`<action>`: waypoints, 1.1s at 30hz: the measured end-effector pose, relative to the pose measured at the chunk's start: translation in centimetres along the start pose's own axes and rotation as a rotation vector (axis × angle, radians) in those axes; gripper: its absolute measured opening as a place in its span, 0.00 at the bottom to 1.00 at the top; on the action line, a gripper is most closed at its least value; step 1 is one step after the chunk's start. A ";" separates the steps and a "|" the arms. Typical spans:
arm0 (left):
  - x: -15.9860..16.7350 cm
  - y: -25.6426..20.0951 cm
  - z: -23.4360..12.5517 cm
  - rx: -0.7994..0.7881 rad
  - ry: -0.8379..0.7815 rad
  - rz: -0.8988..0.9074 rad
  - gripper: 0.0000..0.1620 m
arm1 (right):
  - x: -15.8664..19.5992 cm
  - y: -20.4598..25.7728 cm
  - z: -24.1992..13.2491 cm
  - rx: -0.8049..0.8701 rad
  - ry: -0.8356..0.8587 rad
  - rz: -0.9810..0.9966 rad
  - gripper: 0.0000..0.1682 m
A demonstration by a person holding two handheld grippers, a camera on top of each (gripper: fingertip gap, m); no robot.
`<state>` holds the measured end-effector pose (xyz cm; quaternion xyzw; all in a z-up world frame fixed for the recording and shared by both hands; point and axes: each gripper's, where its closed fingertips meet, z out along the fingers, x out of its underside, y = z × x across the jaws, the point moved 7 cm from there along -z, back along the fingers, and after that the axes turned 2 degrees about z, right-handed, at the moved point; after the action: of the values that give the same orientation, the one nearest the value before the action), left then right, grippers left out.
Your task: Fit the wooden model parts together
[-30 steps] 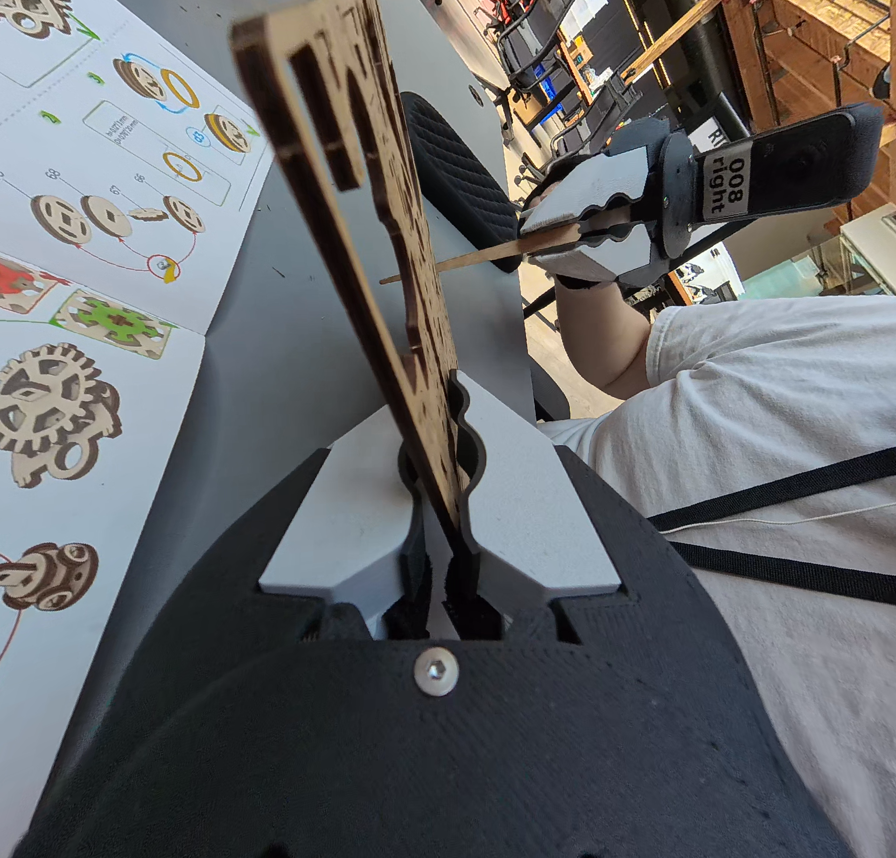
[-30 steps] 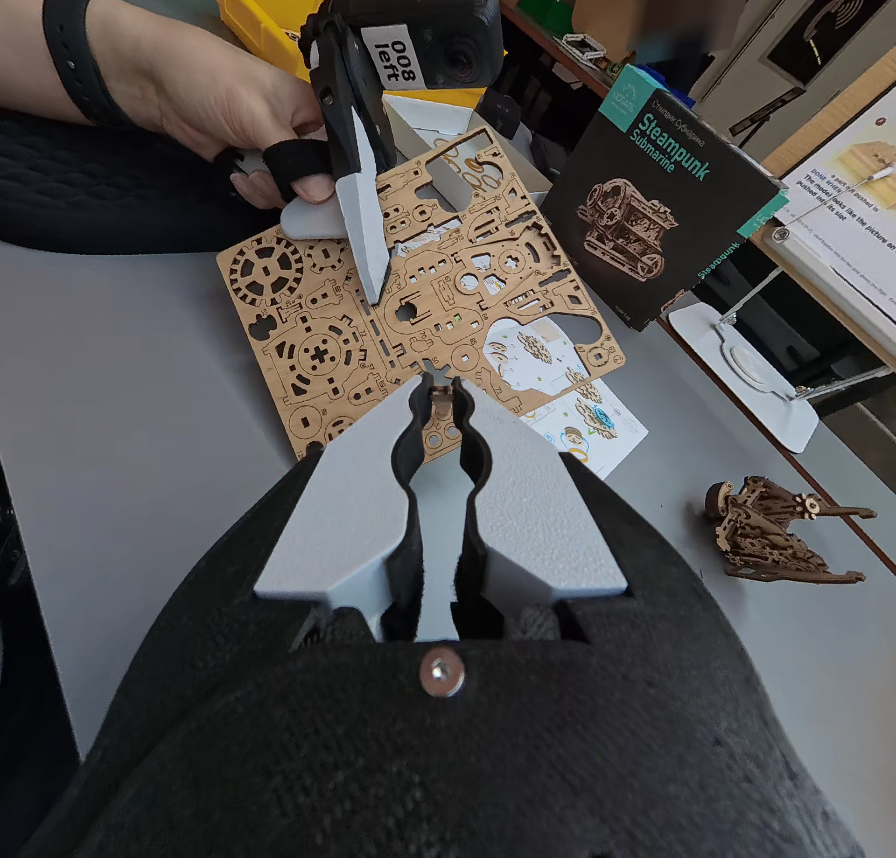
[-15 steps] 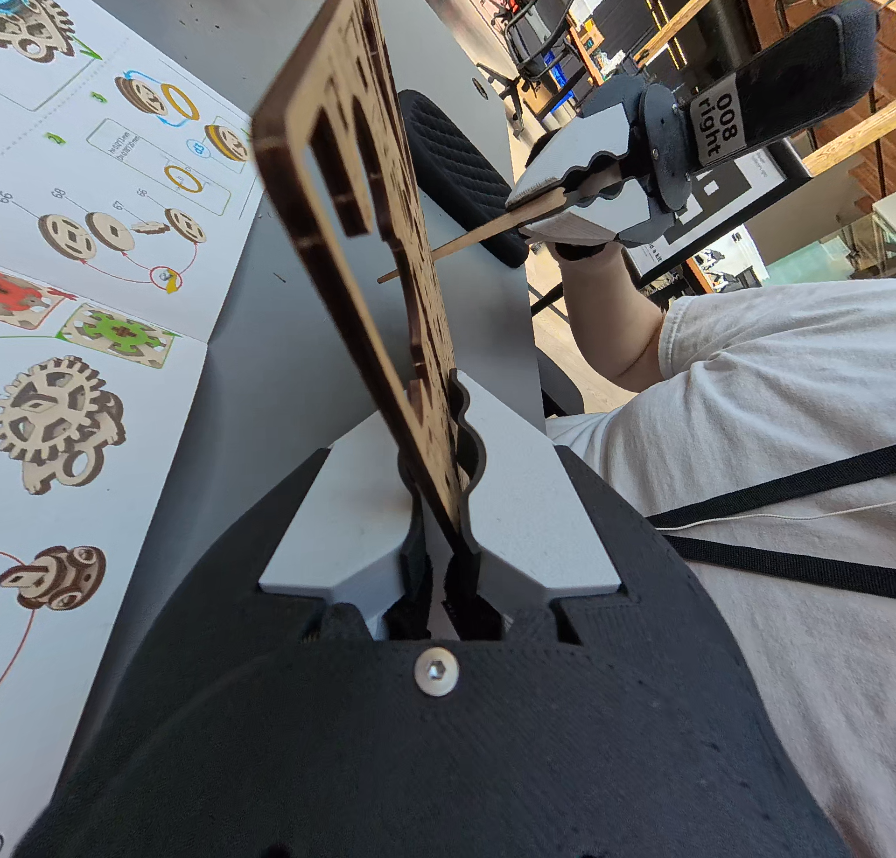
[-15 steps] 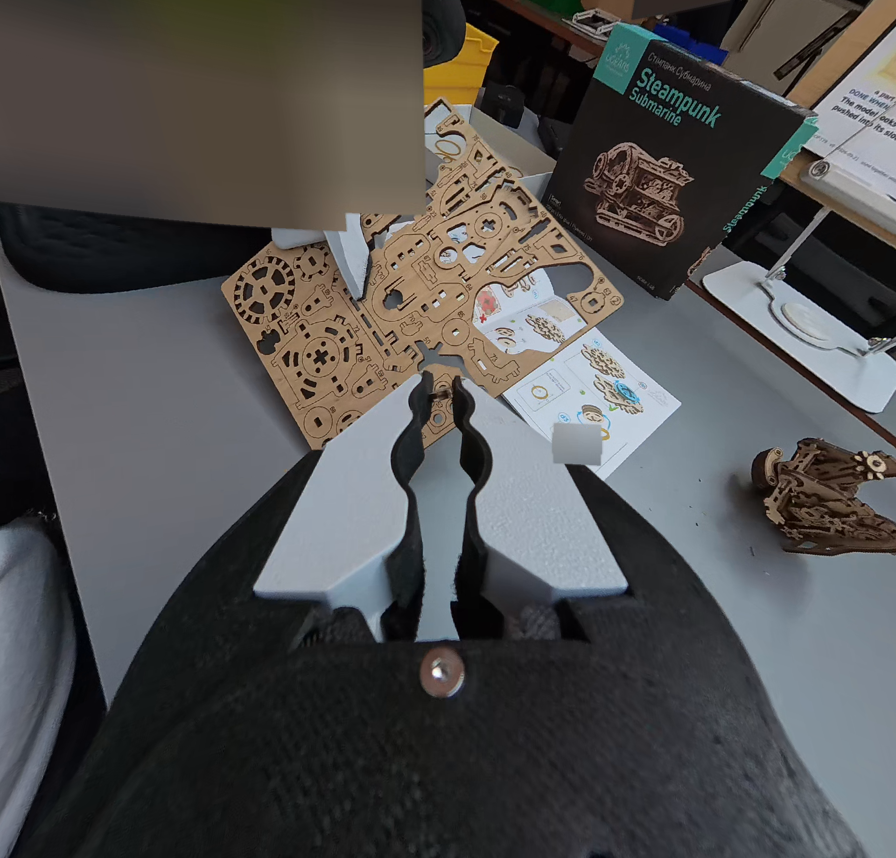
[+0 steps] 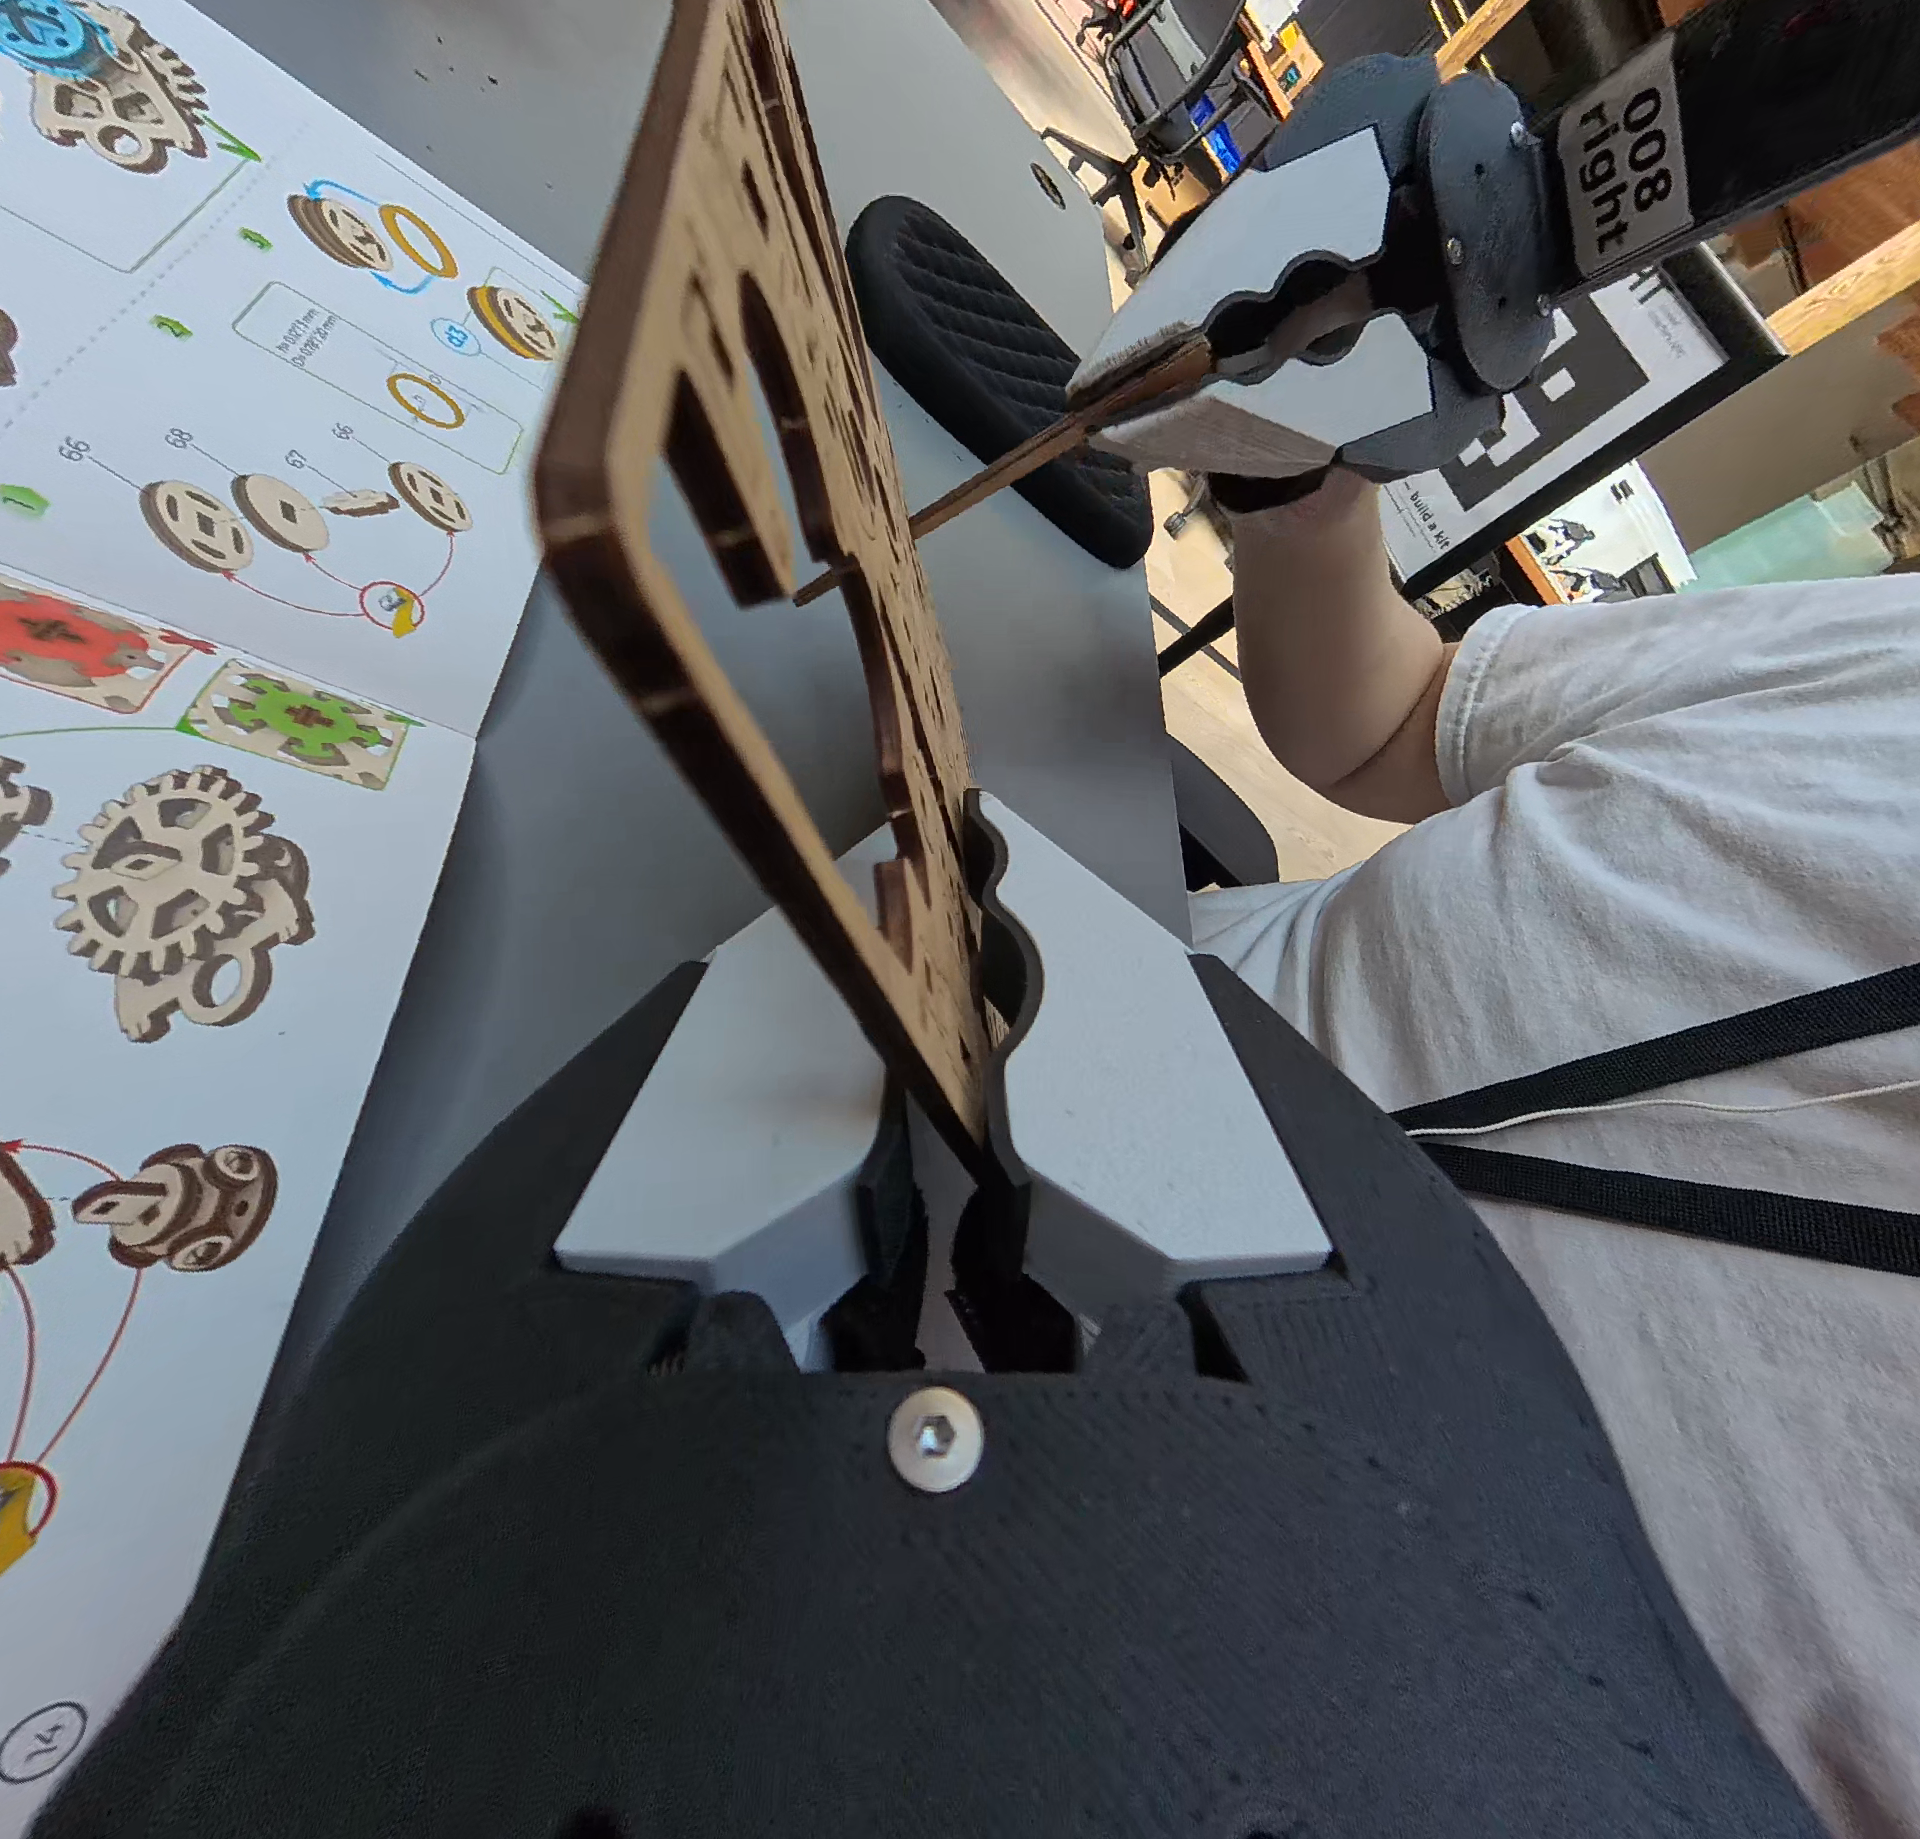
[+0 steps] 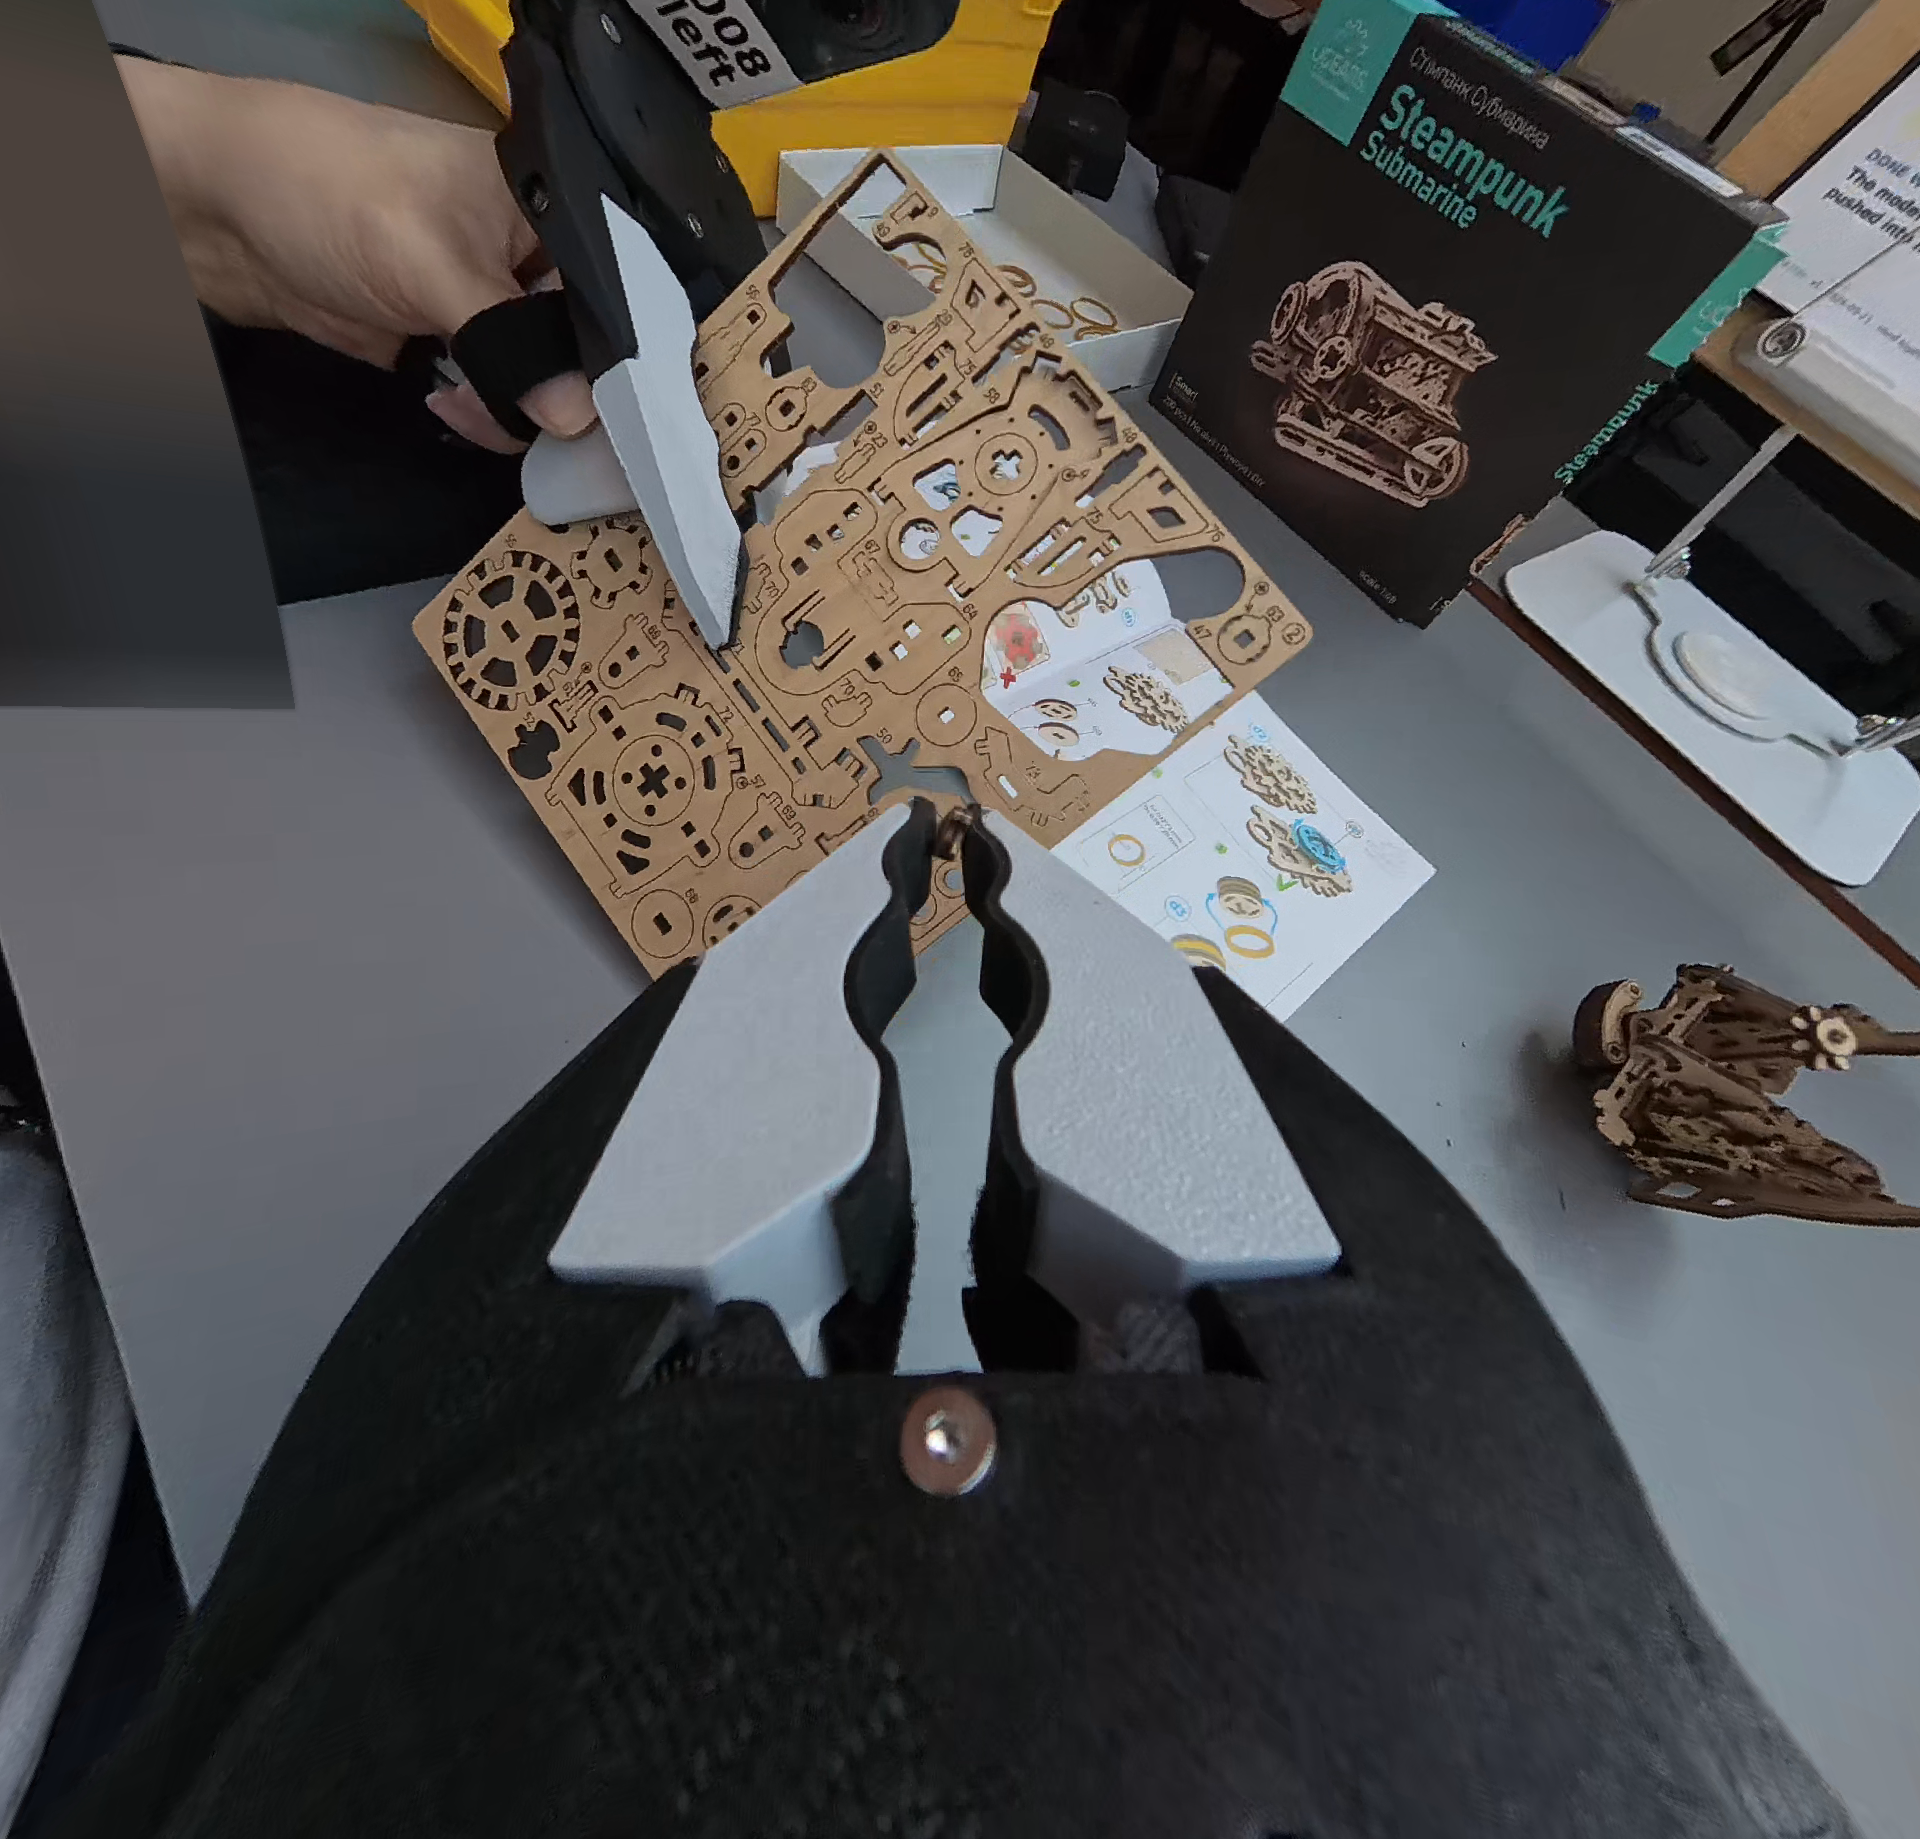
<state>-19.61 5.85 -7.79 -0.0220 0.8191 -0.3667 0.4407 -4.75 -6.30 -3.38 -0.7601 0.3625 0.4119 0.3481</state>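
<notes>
Both claws: left claw (image 5: 940,968) clamps wooden sheet (image 6: 831,584).

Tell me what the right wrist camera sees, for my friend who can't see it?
The right gripper pinches a small wooden piece at the tips of its jaws, above a grey table. Beyond it, the left gripper clamps a wooden sheet of cut-out parts, near a dark box and a wooden model.

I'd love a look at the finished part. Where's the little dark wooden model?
In the right wrist view, the model stands on the grey table at the far right, beyond the instruction sheet.
</notes>
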 end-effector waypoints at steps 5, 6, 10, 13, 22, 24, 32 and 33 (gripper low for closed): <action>0.1 -0.2 0.4 0.014 0.016 0.004 0.01 | 1.9 -0.4 -0.9 -0.070 -0.122 0.158 0.01; 0.1 -0.2 0.4 0.018 0.017 0.004 0.01 | 2.2 -0.3 -1.1 -0.073 -0.143 0.168 0.01; 0.2 -0.1 0.5 0.014 0.026 0.000 0.01 | 2.0 0.4 -1.3 -0.017 -0.182 0.096 0.01; 0.4 -0.1 0.7 0.001 0.040 0.004 0.00 | 0.6 2.2 -0.9 0.072 -0.132 -0.110 0.01; 0.5 -0.3 0.8 0.009 0.052 0.012 0.01 | -0.8 2.9 0.7 0.127 0.049 -0.303 0.01; 0.4 -0.4 0.9 0.008 0.054 0.021 0.01 | -1.1 3.1 0.7 0.122 0.082 -0.323 0.01; 0.5 -0.6 1.0 0.007 0.063 0.025 0.01 | -1.7 5.2 2.5 0.176 0.208 -0.598 0.01; 0.5 -0.5 1.0 0.010 0.061 0.020 0.01 | -1.7 5.3 2.5 0.183 0.202 -0.608 0.01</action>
<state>-19.31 4.70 -8.18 -0.0005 0.8305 -0.3669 0.4192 -10.77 -6.44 -4.14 -0.8361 0.1874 0.1774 0.4841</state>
